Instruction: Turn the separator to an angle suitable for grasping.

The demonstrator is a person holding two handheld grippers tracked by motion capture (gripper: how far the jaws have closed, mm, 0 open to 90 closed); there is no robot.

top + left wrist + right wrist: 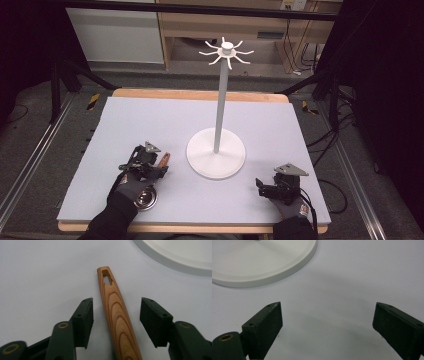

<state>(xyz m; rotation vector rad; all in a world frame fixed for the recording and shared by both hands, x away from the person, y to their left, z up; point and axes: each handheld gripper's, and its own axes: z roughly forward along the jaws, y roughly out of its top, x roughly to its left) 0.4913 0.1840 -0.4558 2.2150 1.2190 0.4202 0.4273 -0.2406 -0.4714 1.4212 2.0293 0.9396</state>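
A utensil lies on the mat at the front left, with a wooden handle [164, 159] and a round metal bowl [145, 197]. The left gripper view has the handle [111, 297] running up between the jaws, a slot hole at its far end. My left gripper [159, 166] [116, 312] is open and straddles the handle, with a gap on each side. A white stand has a round base [216, 152], a tall pole [220, 100] and hooks on top [226, 50]. My right gripper [260, 186] [327, 320] stands open over bare mat, right of the base.
A pale mat [150, 120] covers the wooden table. The stand's base rim shows at the upper right of the left gripper view [172, 262] and at the upper left of the right gripper view [287, 268]. Dark frame legs and cables surround the table.
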